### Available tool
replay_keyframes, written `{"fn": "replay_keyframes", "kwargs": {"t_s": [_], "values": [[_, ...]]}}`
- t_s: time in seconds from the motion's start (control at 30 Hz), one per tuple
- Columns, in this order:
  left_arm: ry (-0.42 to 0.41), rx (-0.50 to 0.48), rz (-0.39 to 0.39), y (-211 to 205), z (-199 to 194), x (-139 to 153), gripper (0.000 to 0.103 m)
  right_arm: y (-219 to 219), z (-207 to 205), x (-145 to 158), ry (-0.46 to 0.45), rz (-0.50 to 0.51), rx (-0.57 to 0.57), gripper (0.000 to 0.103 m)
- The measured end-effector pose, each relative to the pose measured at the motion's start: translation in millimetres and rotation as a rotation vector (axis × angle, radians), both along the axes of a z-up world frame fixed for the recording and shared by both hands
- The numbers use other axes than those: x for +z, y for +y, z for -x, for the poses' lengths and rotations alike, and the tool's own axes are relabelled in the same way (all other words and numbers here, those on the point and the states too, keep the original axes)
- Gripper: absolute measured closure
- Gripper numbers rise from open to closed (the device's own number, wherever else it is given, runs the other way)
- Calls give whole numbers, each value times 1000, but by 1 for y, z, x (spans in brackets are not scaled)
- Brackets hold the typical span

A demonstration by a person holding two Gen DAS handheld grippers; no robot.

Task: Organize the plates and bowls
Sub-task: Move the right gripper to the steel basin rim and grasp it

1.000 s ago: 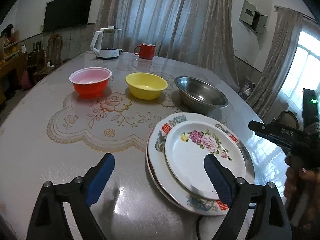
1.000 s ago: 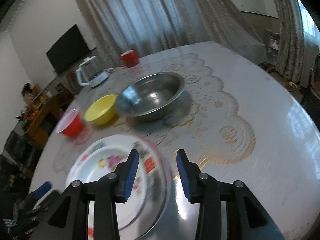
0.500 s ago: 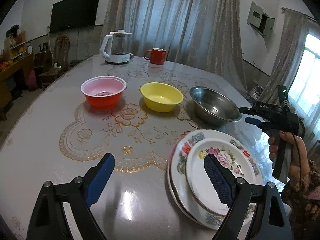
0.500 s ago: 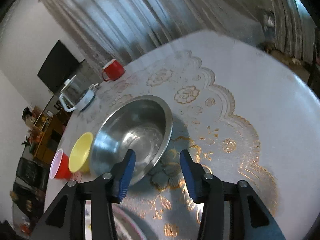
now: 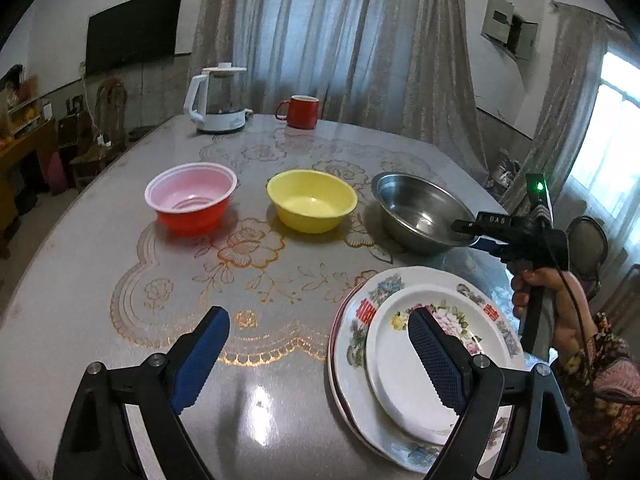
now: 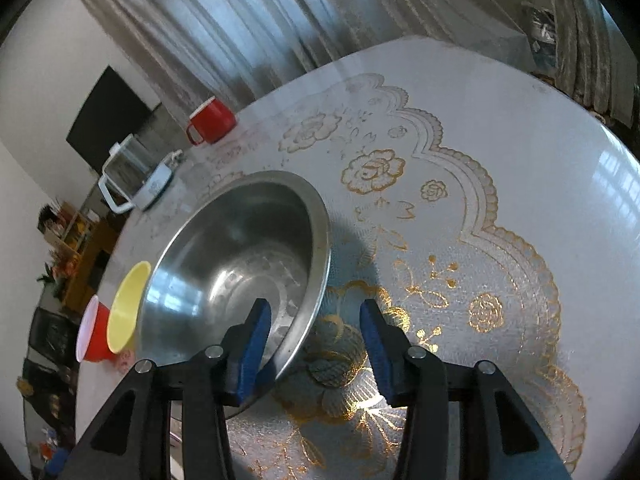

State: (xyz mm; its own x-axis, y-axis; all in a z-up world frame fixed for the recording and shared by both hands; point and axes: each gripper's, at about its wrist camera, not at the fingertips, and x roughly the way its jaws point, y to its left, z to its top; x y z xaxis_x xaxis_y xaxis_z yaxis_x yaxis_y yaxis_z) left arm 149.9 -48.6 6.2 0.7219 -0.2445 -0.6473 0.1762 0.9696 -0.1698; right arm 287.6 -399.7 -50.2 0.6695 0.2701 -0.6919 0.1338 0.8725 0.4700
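Note:
Three bowls stand in a row on the table: a red bowl (image 5: 190,200) with a pink inside, a yellow bowl (image 5: 312,200) and a steel bowl (image 5: 416,208). A small flowered plate (image 5: 400,380) lies on a larger plate (image 5: 352,344) at the front right. My left gripper (image 5: 317,320) hangs open above the table, its right finger over the plates and nothing between its fingers. My right gripper (image 6: 315,312) straddles the near rim of the steel bowl (image 6: 240,264), one finger inside and one outside. Its jaws are closing, and the outer pad stands clear of the bowl.
A white kettle (image 5: 218,100) and a red mug (image 5: 302,111) stand at the far edge of the table. A person's hand (image 5: 560,300) holds the right gripper (image 5: 466,234) at the table's right edge. A lace-patterned cloth (image 6: 460,264) covers the table right of the steel bowl.
My right gripper has come forward and down from over the plates to the steel bowl, so its rim now lies between the jaws. The left gripper has drifted slightly and stays open.

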Motion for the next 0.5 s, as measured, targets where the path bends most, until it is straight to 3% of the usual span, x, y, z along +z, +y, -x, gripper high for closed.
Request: {"fn": "replay_keyframes", "kwargs": {"t_s": [0.2, 0.5], "values": [[9, -12, 5, -2, -15, 10, 11, 8, 11, -2, -54, 50, 21, 79], [25, -43, -13, -33, -63, 23, 9, -3, 14, -14, -53, -22, 5, 85]]}}
